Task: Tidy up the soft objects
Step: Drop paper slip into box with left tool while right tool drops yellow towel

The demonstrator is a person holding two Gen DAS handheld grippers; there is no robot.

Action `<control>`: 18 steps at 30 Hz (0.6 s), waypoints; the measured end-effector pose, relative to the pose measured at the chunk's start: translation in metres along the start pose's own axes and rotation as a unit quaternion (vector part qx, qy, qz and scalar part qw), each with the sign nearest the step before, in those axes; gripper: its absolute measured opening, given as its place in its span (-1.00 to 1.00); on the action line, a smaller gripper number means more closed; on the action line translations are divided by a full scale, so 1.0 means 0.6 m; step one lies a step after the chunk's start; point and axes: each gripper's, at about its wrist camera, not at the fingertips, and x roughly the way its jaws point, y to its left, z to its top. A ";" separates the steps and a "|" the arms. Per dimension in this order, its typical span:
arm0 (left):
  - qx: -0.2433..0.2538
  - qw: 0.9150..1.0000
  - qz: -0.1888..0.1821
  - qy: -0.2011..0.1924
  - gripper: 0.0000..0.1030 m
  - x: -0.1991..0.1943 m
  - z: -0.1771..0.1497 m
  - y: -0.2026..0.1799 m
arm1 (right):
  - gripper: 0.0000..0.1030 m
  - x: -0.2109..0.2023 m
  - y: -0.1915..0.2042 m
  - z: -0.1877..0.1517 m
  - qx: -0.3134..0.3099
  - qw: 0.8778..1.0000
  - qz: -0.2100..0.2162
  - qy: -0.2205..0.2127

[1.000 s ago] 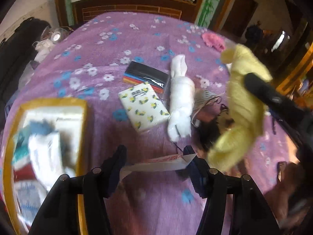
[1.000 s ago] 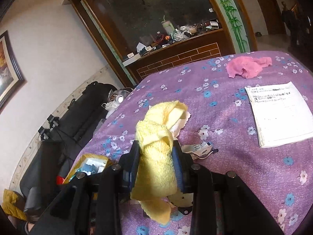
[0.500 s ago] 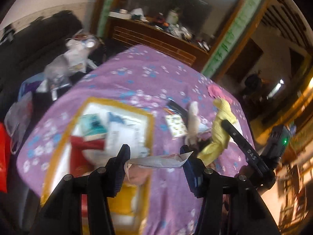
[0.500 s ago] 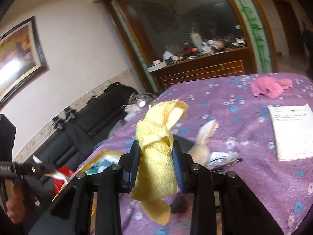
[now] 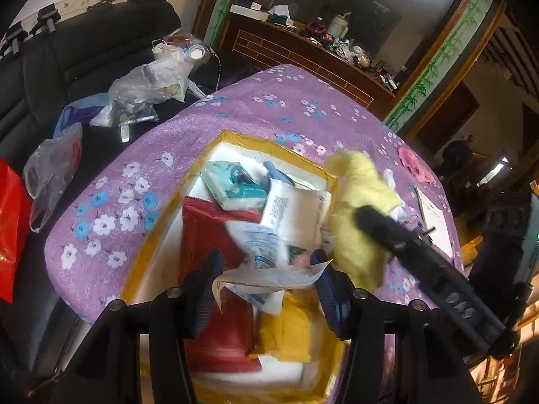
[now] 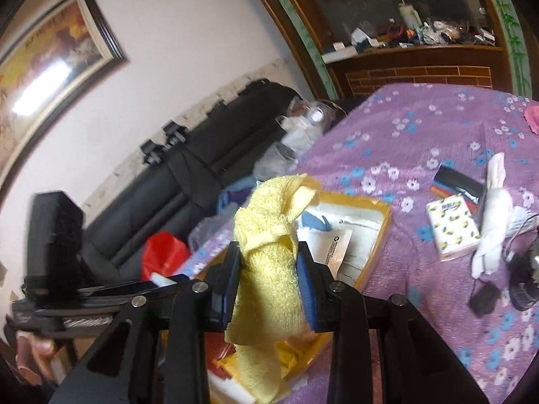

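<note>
Here the left gripper (image 5: 267,277) pinches a flat white packet (image 5: 269,274) crosswise between its blue pads, holding it directly above the yellow-rimmed box (image 5: 161,225). The right gripper (image 6: 269,281) is clamped on a yellow towel (image 6: 269,269), whose bunched top rises past the pads while a loose tail hangs below them; in the left wrist view the same towel (image 5: 360,215) hangs over the box's right rim, with the right gripper's black finger (image 5: 404,242) crossing in front of it.

Inside the box lie a red packet (image 5: 209,232), a teal-and-white tissue pack (image 5: 232,185), a white printed pouch (image 5: 293,212) and, at the near end, a yellow packet (image 5: 289,333), all piled loosely and overlapping. The box sits on a purple flowered cloth (image 5: 111,208).

To the right of the box in the right wrist view, on the same cloth, rest a lemon-print tissue pack (image 6: 453,225), a dark pack with coloured stripes (image 6: 458,183) just beyond it, and a white rolled cloth (image 6: 493,215) touching the tissue pack's right side. Farther off, past the towel, a pink cloth (image 5: 414,165) lies well apart from the box near the cloth's far edge.

Left of the box, off the cloth, a black sofa (image 5: 84,54) carries clear plastic bags (image 5: 141,91), and a red bag (image 5: 10,235) sits at the frame's edge.
</note>
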 end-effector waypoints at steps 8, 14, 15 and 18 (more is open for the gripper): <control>-0.055 0.997 -0.042 0.015 0.44 0.049 -0.020 0.061 | -0.05 0.031 0.000 -0.039 0.006 0.999 -0.023 0.028; -0.074 0.993 -0.083 -0.034 0.59 -0.001 -0.031 0.059 | 0.27 -0.057 -0.014 -0.061 0.016 1.000 -0.019 -0.006; -0.068 0.993 -0.082 -0.047 0.60 -0.012 -0.033 0.050 | 0.28 -0.073 -0.020 -0.067 0.017 1.000 -0.022 -0.013; -0.040 0.993 -0.074 -0.081 0.60 -0.042 -0.039 0.016 | 0.28 -0.104 -0.045 -0.079 0.029 0.999 -0.017 -0.020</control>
